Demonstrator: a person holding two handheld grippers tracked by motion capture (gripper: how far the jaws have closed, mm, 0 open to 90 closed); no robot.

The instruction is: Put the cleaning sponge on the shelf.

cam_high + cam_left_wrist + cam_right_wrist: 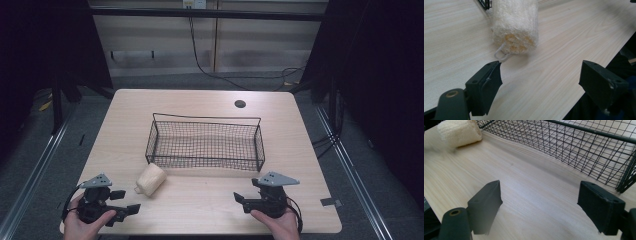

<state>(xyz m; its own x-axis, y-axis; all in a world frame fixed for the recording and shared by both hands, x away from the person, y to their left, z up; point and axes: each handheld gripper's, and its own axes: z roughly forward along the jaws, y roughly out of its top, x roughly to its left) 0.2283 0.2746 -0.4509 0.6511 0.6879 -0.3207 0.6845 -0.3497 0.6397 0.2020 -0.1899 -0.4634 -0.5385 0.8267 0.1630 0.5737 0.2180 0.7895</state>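
A loofah sponge lies on its side on the wooden table, just beside the near left corner of the black wire basket; whether they touch I cannot tell. Its white hanging loop points toward the left gripper, whose jaws stand spread wide with nothing between them, the loop just ahead of one jaw tip. The right gripper sits near the table's front edge, jaws likewise spread and empty, facing bare wood before the basket's front wall. A broad strip of open tabletop runs between the two grippers. The basket sits mid-table, well clear of both side edges.
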